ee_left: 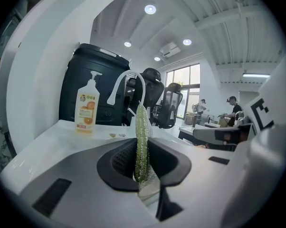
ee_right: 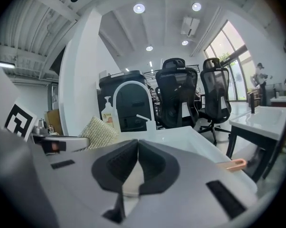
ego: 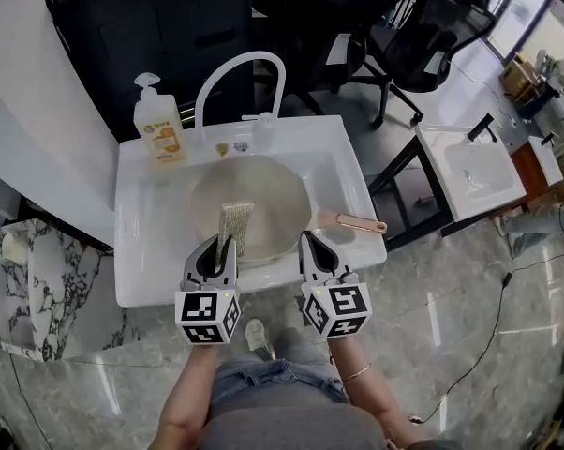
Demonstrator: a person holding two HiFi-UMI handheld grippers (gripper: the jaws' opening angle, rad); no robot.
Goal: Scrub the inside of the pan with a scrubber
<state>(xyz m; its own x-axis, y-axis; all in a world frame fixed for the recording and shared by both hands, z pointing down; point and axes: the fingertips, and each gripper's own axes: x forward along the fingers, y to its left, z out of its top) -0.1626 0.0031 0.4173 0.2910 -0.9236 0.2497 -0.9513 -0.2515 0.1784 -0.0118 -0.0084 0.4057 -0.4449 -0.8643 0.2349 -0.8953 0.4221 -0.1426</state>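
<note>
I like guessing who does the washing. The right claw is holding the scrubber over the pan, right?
No. The left claw holds the scrubber over the pan; the right claw is shut and empty. The left gripper view shows the scrubber pinched there.

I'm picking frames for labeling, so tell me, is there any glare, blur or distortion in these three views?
Head view: sharp and evenly lit, the pan clear, with streaky light reflections on the glossy floor. Left gripper view: strong fisheye bending and dark corners, ceiling lights blown out, scrubber fairly sharp. Right gripper view: same fisheye and dark rim, the window washed out.
</note>
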